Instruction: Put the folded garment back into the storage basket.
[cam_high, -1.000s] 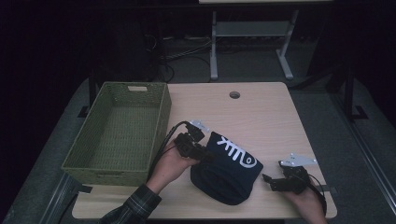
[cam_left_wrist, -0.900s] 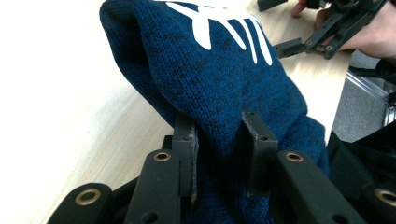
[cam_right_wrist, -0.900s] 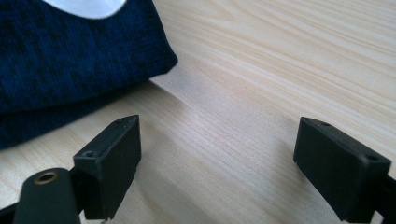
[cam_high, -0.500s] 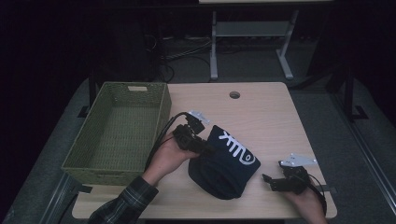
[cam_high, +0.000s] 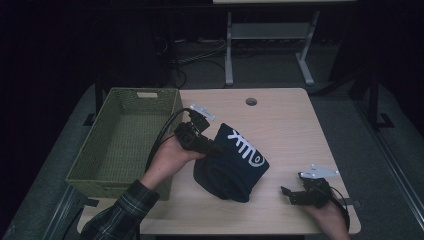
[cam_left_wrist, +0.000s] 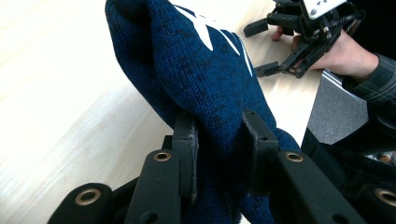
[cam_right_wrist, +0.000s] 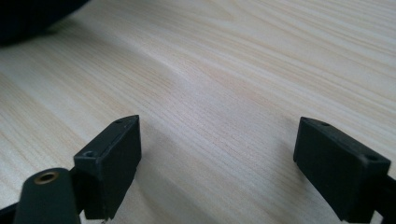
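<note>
Left gripper (cam_high: 207, 145) at frame centre, jaws pinching fold of dark blue knit hat (cam_high: 235, 162); hat on table (cam_high: 280, 120) just right of green basket (cam_high: 122, 145). Right gripper (cam_high: 289, 195) lower right, jaws spread wide, resting low over bare wood, well apart from hat

Desk (cam_high: 280, 112): pale wood-grain top with rounded corners stood in the middle of the room.
Cable hole (cam_high: 251, 102): sat near the desk's far edge, round and dark.
Floor (cam_high: 350, 125): grey carpet lay around the desk.
Second table (cam_high: 265, 40): stood beyond the far edge on pale metal legs.
Cables (cam_high: 192, 55): lay on the floor behind the desk.
Light: room was dim, background nearly black.
</note>
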